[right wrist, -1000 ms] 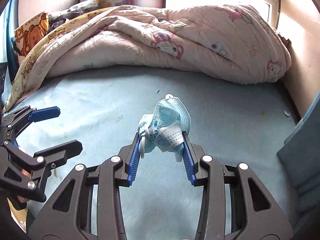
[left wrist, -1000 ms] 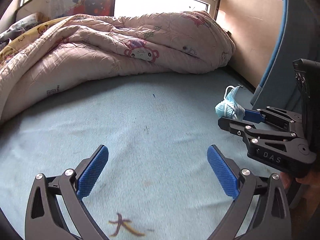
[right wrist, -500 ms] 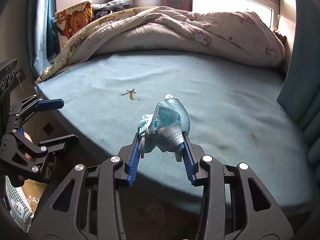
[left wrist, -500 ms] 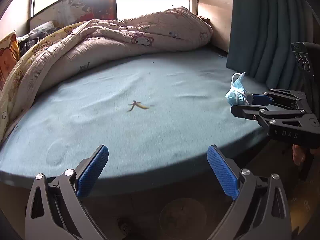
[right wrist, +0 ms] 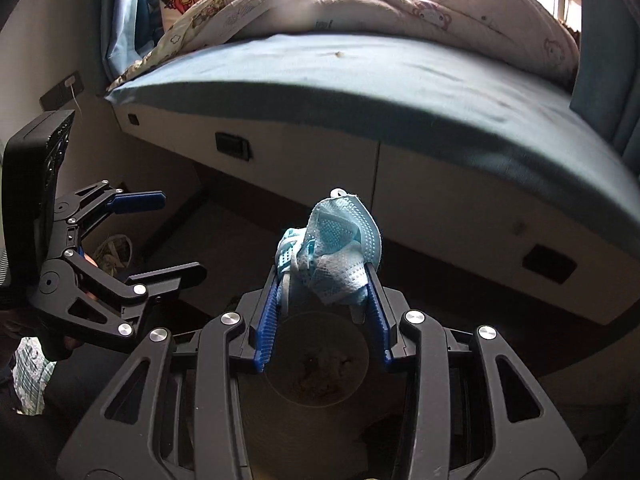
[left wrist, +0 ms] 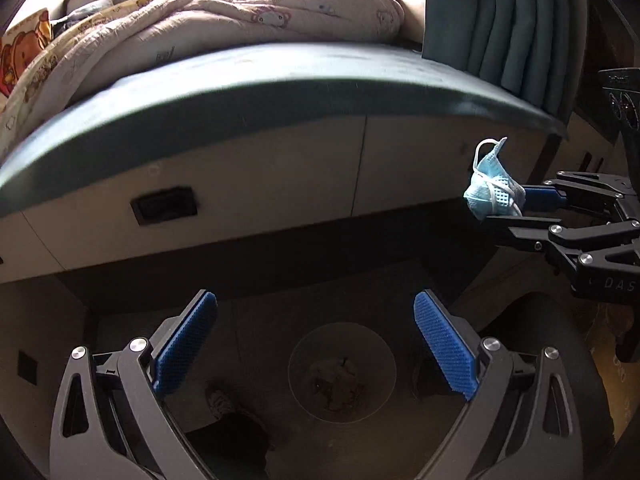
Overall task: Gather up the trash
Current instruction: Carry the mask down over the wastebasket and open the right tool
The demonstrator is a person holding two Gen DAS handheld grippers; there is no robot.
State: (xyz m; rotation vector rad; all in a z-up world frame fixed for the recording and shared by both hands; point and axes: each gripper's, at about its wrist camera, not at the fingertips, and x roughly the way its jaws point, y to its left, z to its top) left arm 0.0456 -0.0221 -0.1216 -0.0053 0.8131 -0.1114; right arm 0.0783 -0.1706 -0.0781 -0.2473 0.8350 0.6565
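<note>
My right gripper (right wrist: 322, 312) is shut on a crumpled light-blue face mask (right wrist: 340, 256), held in the air off the bed's side. The mask also shows in the left wrist view (left wrist: 492, 192), at the tips of the right gripper (left wrist: 520, 208). Below it on the floor is a round trash bin (right wrist: 316, 364) with scraps inside, also in the left wrist view (left wrist: 342, 372). My left gripper (left wrist: 316, 344) is open and empty above the bin. It shows at the left of the right wrist view (right wrist: 164, 236).
The bed (left wrist: 280, 76) with a blue sheet and a bunched quilt (left wrist: 224, 20) is ahead, above a pale base with recessed drawer handles (left wrist: 164, 210). Dark curtains (left wrist: 504, 20) hang at the right. A shoe (right wrist: 114, 254) lies on the dark floor.
Both grippers have pulled back off the bed and dropped below its edge, now over the floor bin. The mask stays clamped in the right gripper.
</note>
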